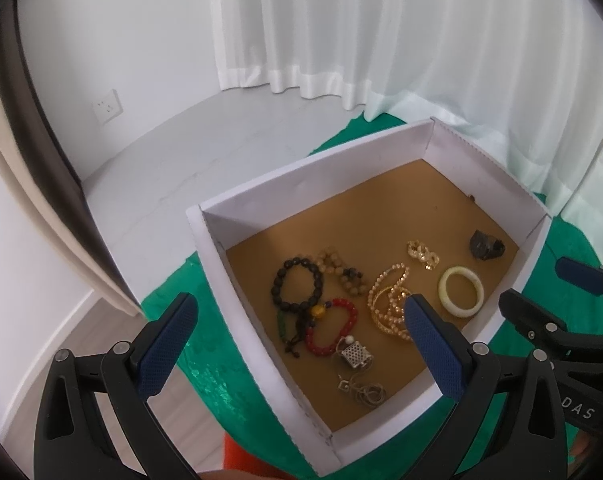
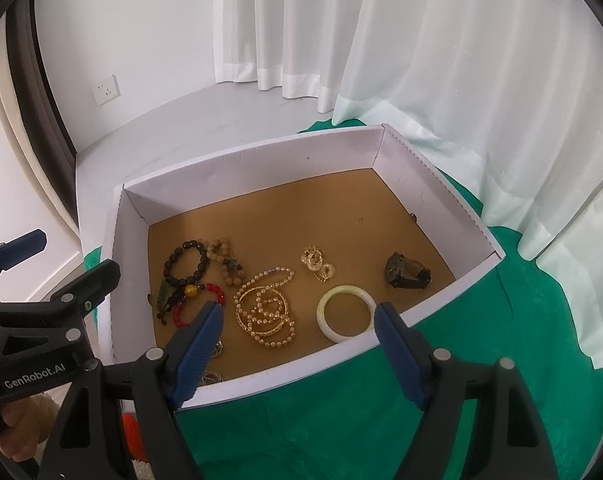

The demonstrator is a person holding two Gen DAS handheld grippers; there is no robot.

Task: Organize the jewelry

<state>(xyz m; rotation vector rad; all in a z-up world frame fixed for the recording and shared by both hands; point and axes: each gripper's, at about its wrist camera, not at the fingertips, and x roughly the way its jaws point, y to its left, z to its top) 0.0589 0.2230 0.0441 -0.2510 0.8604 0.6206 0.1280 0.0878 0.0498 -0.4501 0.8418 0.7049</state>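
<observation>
A white box (image 1: 261, 188) (image 2: 241, 160) with a brown floor holds the jewelry. In it lie a black bead bracelet (image 1: 295, 284) (image 2: 183, 262), a red bead bracelet (image 1: 333, 328) (image 2: 217, 294), gold bangles with a pearl strand (image 1: 389, 304) (image 2: 265, 312), a pale jade bangle (image 1: 461, 290) (image 2: 346, 314), a gold chain piece (image 1: 423, 254) (image 2: 317, 264), a dark watch (image 1: 486, 245) (image 2: 406, 271) and a silver pendant necklace (image 1: 355, 364). My left gripper (image 1: 301, 316) is open and empty above the box's near left corner. My right gripper (image 2: 299, 316) is open and empty above the box's near wall.
The box stands on a green cloth (image 1: 221, 380) (image 2: 341, 420). White curtains (image 1: 421, 40) (image 2: 461, 80) hang behind and to the right. A wall socket (image 1: 108, 107) (image 2: 106, 89) is at the left. Each gripper shows in the other's view, the right one (image 1: 561, 300) and the left one (image 2: 41, 280).
</observation>
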